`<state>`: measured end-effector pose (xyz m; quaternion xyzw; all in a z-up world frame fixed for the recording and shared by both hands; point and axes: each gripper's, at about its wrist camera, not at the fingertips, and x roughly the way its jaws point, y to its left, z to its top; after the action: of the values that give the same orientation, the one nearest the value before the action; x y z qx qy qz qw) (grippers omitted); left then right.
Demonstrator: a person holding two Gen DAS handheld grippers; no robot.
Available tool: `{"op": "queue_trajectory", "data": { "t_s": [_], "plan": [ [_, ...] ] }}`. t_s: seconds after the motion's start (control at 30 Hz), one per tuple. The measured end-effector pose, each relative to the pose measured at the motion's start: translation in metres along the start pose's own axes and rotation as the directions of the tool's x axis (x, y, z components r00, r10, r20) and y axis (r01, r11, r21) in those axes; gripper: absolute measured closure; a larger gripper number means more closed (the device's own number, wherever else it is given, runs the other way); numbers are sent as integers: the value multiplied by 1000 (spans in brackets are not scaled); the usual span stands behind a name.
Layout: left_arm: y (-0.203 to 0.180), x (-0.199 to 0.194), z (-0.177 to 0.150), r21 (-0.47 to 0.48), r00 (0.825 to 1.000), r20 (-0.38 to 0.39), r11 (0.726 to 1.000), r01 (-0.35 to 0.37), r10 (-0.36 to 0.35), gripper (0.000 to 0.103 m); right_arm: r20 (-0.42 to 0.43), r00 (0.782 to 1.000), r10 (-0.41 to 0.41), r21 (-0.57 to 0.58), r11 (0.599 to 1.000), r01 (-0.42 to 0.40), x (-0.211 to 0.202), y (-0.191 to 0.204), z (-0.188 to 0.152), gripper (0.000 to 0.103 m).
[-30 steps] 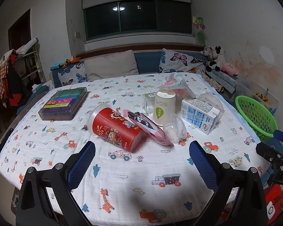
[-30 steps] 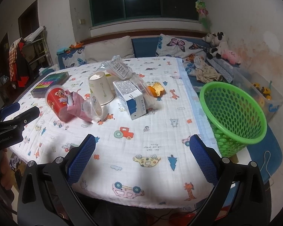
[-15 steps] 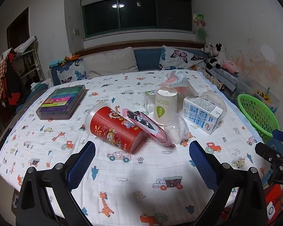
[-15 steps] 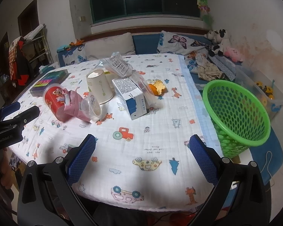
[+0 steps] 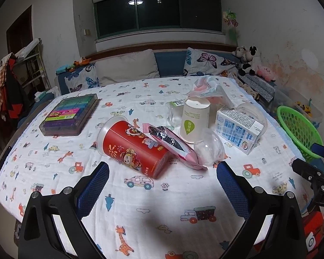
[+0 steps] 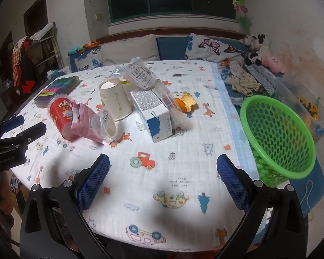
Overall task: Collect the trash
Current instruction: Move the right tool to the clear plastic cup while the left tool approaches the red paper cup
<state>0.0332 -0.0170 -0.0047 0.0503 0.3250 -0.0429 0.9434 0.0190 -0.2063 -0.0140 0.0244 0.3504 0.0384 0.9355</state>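
Trash lies in a cluster on the table: a red cup (image 5: 131, 151) on its side, a pink wrapper (image 5: 172, 146), a clear plastic cup (image 5: 209, 149), an upturned paper cup (image 5: 194, 118), a milk carton (image 5: 237, 129) and a clear bag (image 6: 140, 73). An orange peel (image 6: 186, 103) lies behind the carton (image 6: 153, 114). A green mesh basket (image 6: 278, 138) stands off the table's right edge. My left gripper (image 5: 162, 185) is open and empty, just short of the red cup. My right gripper (image 6: 162, 179) is open and empty, near the table's front edge.
A box of coloured pens (image 5: 69, 114) lies at the table's left. A sofa with butterfly pillows (image 5: 205, 62) and plush toys (image 5: 252, 64) runs behind. A clear bin of toys (image 6: 311, 112) sits beyond the basket. The patterned cloth (image 6: 172, 183) covers the table.
Both grippers have moved forward over the table toward the trash cluster, which looks nearer. Nothing on the table has moved.
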Motion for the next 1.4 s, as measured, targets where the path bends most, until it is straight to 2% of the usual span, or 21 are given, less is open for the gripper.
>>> {"op": "queue_trajectory", "data": {
  "t_s": [0.8, 1.1, 1.4],
  "plan": [
    [26, 38, 7, -63, 998, -65, 998, 7, -11, 7, -11, 998, 66, -41, 997, -66, 41, -4, 51, 17],
    [48, 44, 7, -117, 997, -75, 992, -38, 30, 7, -47, 987, 151, -89, 984, -155, 59, 25, 54, 23],
    [72, 52, 7, -164, 994, -91, 984, -68, 54, 7, -83, 967, 242, -154, 955, -253, 72, 63, 54, 28]
  ]
}}
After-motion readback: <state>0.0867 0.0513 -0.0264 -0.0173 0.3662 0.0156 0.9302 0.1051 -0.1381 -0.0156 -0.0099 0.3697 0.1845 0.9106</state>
